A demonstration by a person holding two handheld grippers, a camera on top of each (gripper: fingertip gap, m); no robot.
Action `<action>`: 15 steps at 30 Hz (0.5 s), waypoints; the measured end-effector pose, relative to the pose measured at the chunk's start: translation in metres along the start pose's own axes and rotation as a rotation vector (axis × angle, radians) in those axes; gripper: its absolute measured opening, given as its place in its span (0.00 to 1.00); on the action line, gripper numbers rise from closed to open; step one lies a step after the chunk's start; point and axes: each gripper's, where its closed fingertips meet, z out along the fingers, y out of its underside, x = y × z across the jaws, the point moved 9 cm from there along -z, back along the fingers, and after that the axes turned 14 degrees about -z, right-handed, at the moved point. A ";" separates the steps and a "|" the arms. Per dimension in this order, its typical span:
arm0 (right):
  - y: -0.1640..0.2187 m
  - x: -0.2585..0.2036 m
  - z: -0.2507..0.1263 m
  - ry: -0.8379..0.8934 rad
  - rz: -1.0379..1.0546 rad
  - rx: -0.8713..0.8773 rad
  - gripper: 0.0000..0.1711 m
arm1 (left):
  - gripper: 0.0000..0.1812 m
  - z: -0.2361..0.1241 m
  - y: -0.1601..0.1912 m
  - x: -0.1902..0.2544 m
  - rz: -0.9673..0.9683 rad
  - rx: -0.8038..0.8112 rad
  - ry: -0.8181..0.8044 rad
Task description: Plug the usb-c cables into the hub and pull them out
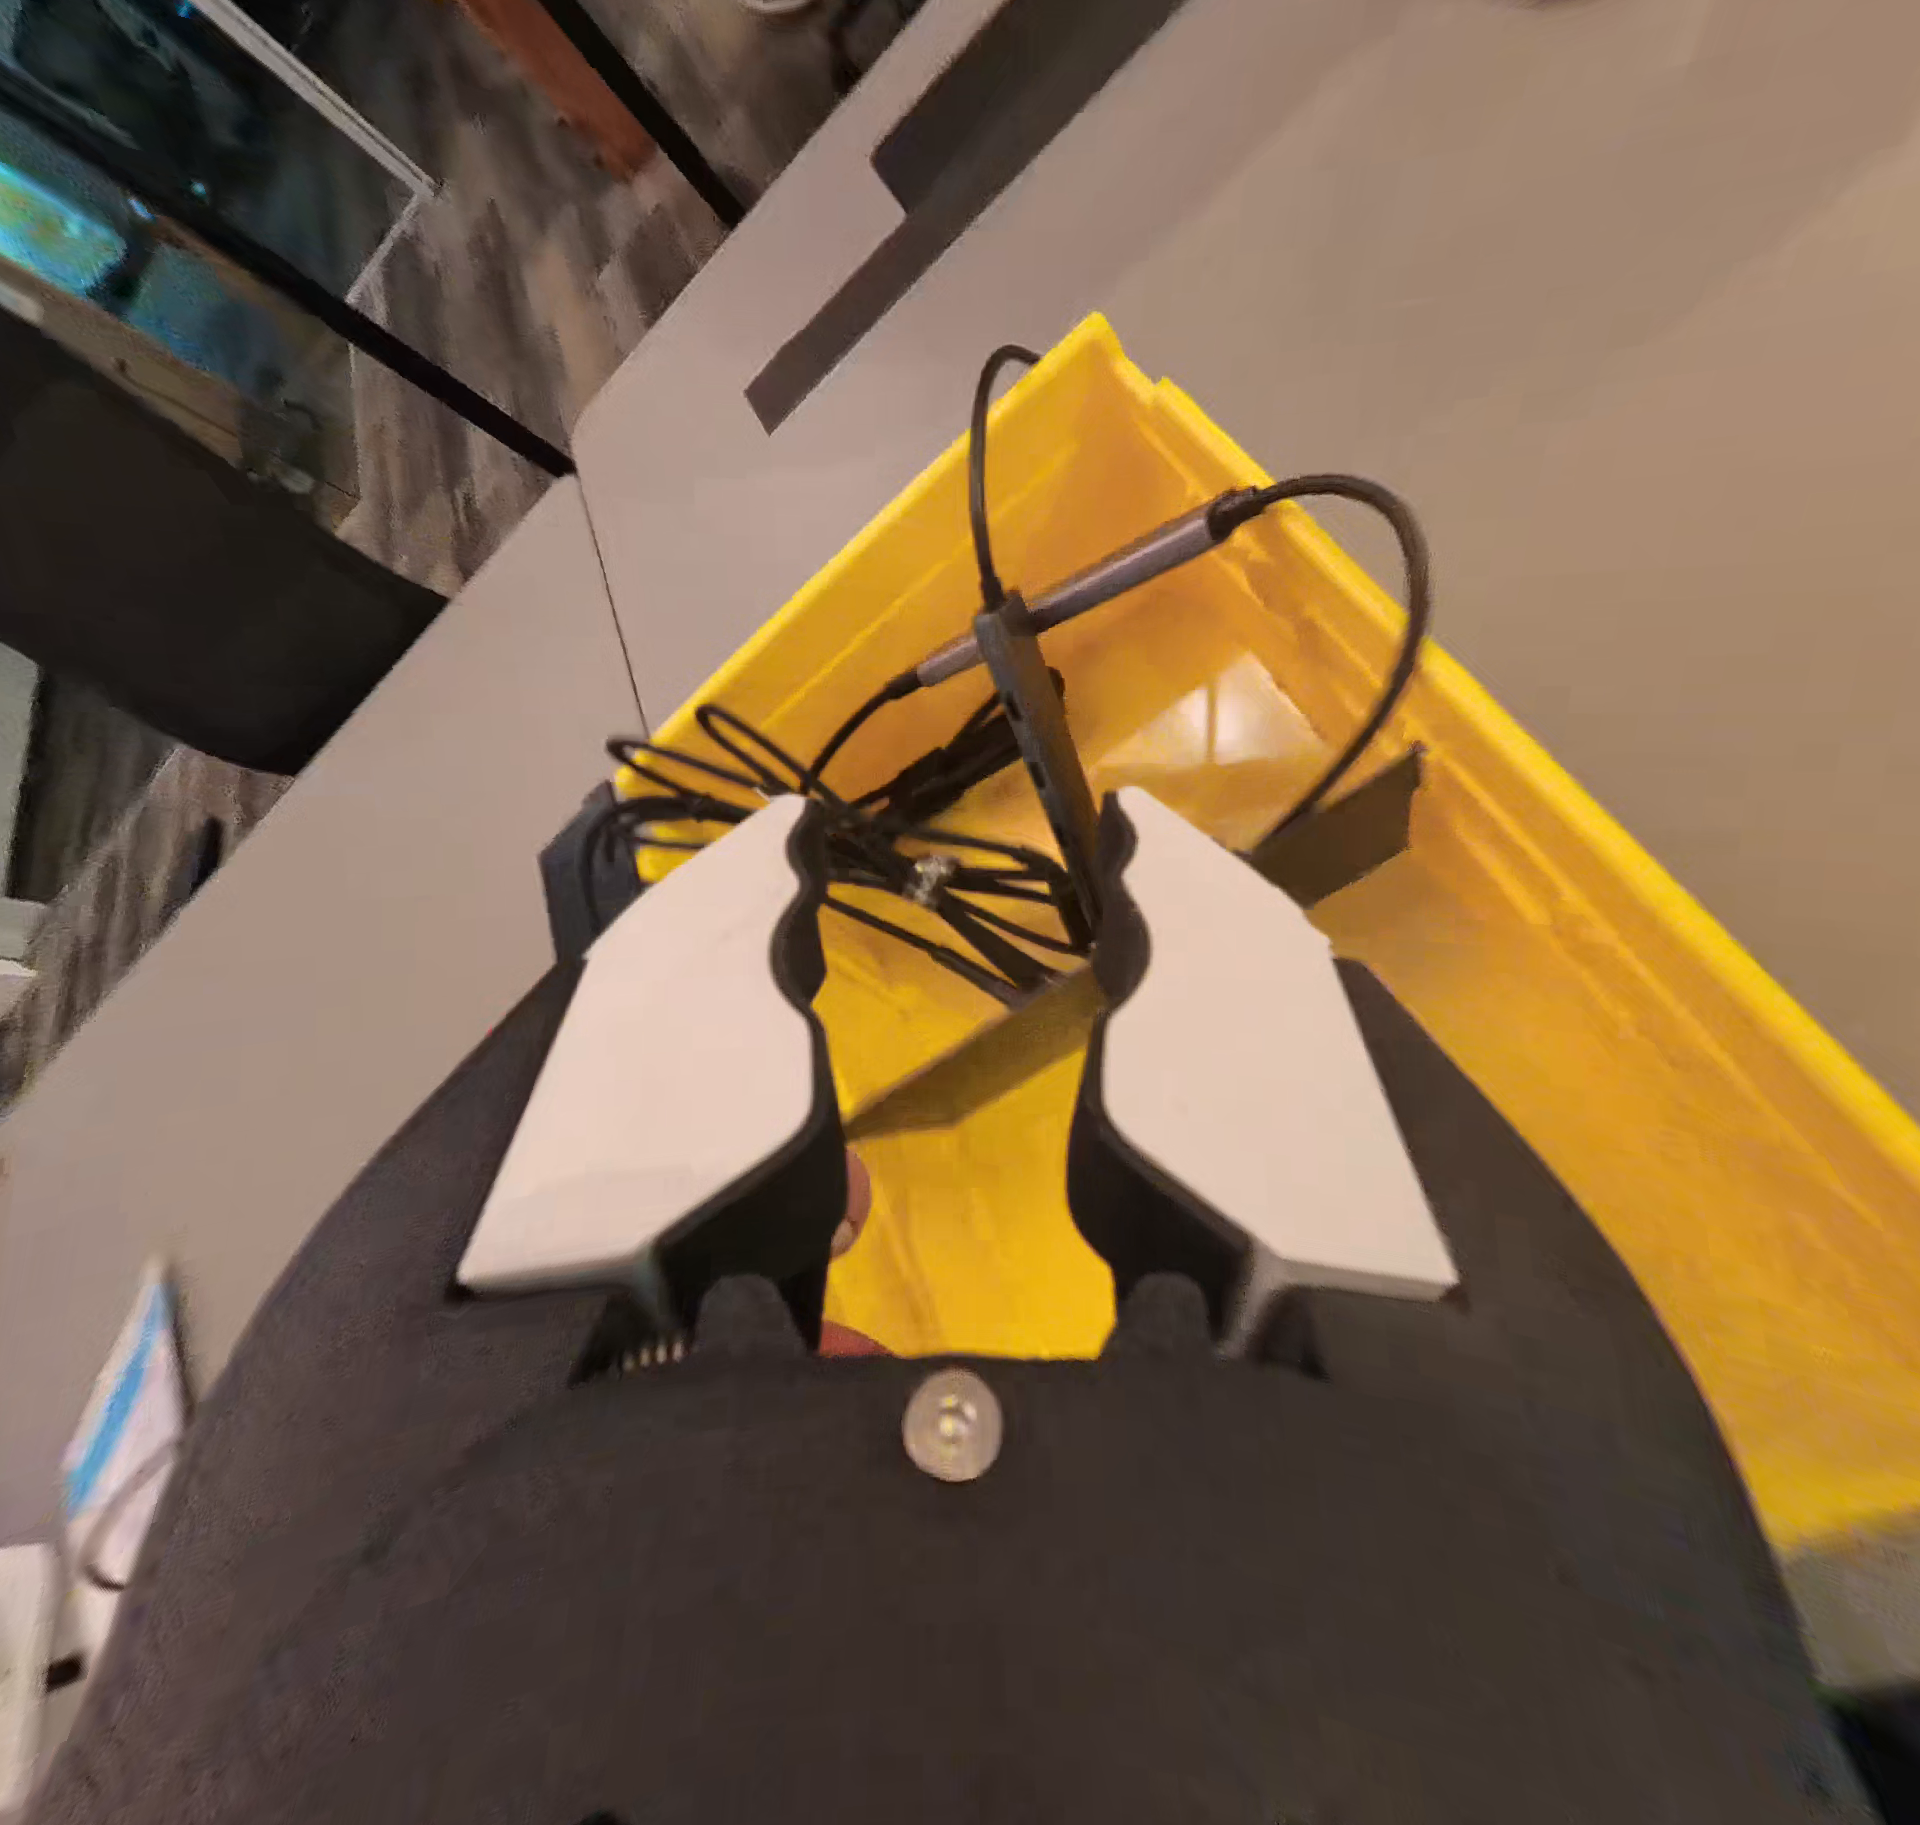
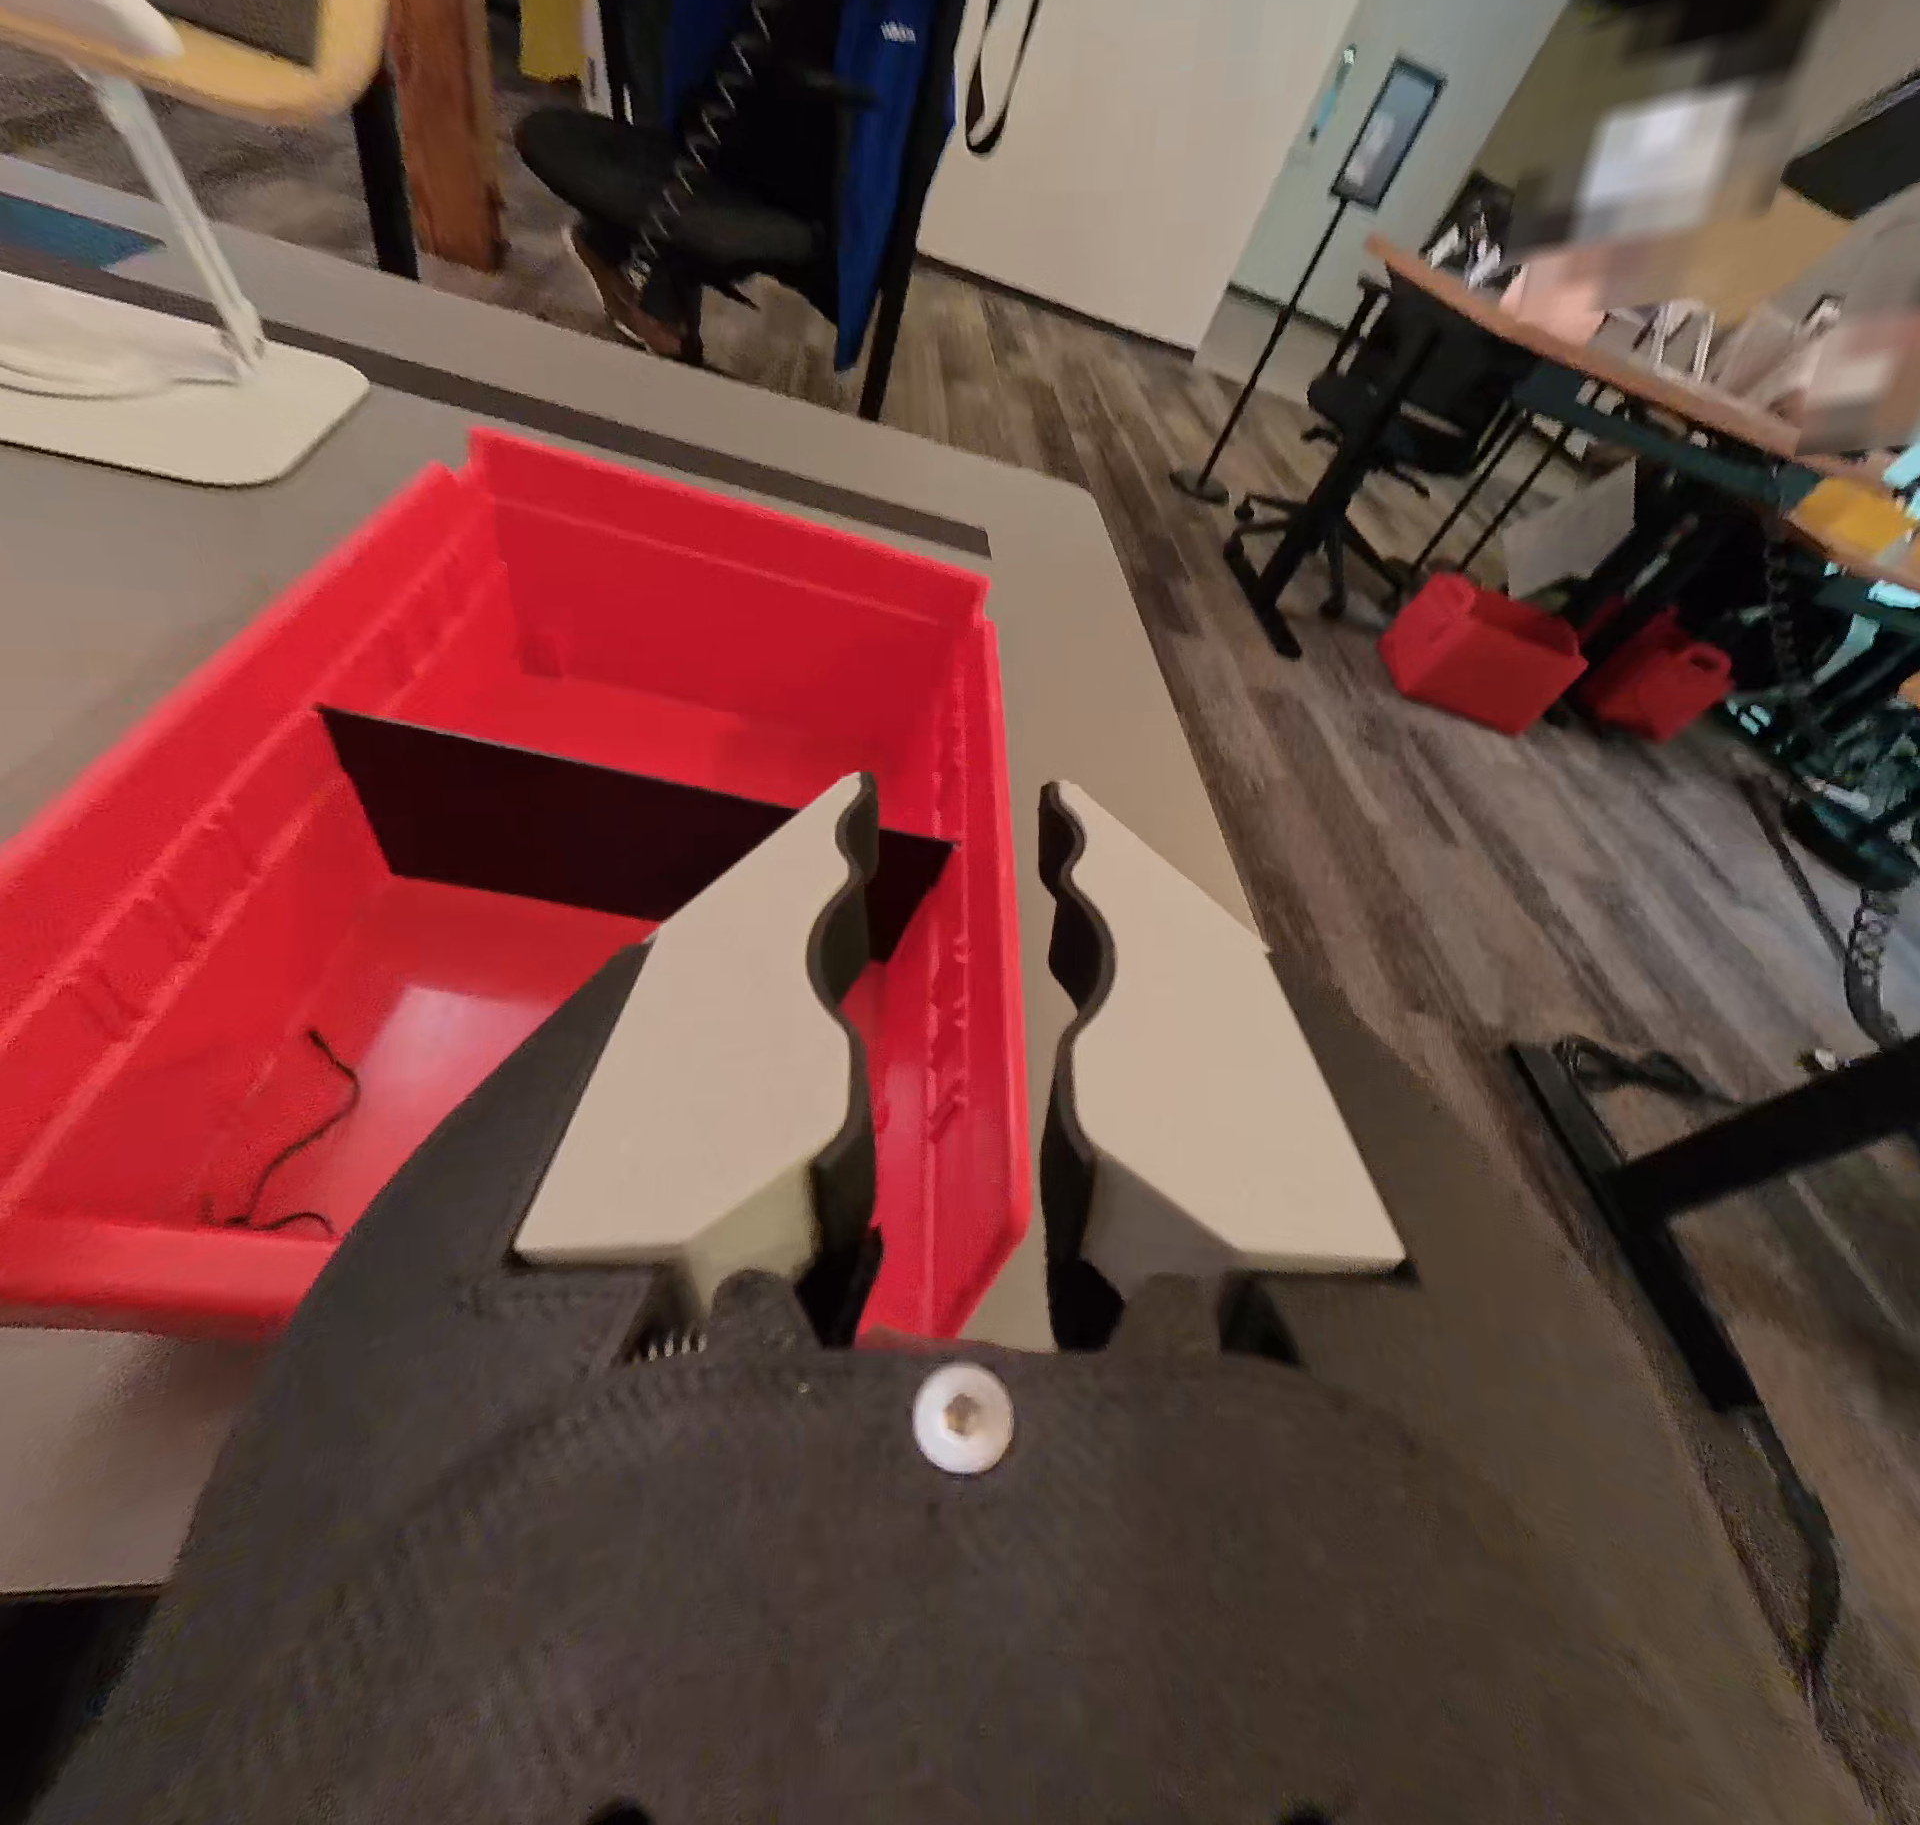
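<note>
In the left wrist view a slim grey hub (image 1: 1039, 726) stands tilted in a yellow bin (image 1: 1558, 996), its lower end beside my right finger (image 1: 1226, 1027). A grey metal adapter (image 1: 1101, 586) with a black lead crosses its top. A bundle of black usb-c cables (image 1: 914, 866) lies in the bin under my fingertips. My left gripper (image 1: 956, 809) is open above the bundle and holds nothing. In the right wrist view my right gripper (image 2: 958, 790) is open and empty over the right wall of a red bin (image 2: 966, 1048). A thin black cable (image 2: 312, 1141) lies on the red bin's floor.
Both bins sit on a grey table (image 1: 1455, 269) and have black dividers (image 2: 582, 819). A white lamp base (image 2: 187, 414) stands behind the red bin. The table edge (image 2: 1174, 653) is just right of the red bin, with floor, chairs and more red bins (image 2: 1475, 648) beyond. From the left gripper's tips to the slim grey hub (image 1: 1039, 726) is close to 8 centimeters. The left tips stand about 9 centimeters off the grey metal adapter (image 1: 1101, 586).
</note>
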 end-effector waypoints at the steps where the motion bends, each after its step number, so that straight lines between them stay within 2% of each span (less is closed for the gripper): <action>1: -0.007 -0.003 -0.003 -0.003 -0.011 0.022 0.16 | 0.26 0.015 -0.005 0.001 0.043 -0.013 -0.003; 5: -0.023 -0.015 -0.012 -0.047 -0.028 0.079 0.15 | 0.28 0.065 -0.010 0.005 0.093 -0.187 0.094; 9: -0.027 -0.024 -0.013 -0.088 -0.017 0.099 0.14 | 0.24 0.097 -0.008 0.006 0.138 -0.312 0.112; 11: -0.028 -0.026 -0.013 -0.096 -0.012 0.106 0.14 | 0.12 0.106 -0.006 0.008 0.161 -0.351 0.118; 15: -0.031 -0.030 -0.013 -0.110 -0.008 0.119 0.13 | 0.07 0.099 -0.013 0.006 0.148 -0.293 0.113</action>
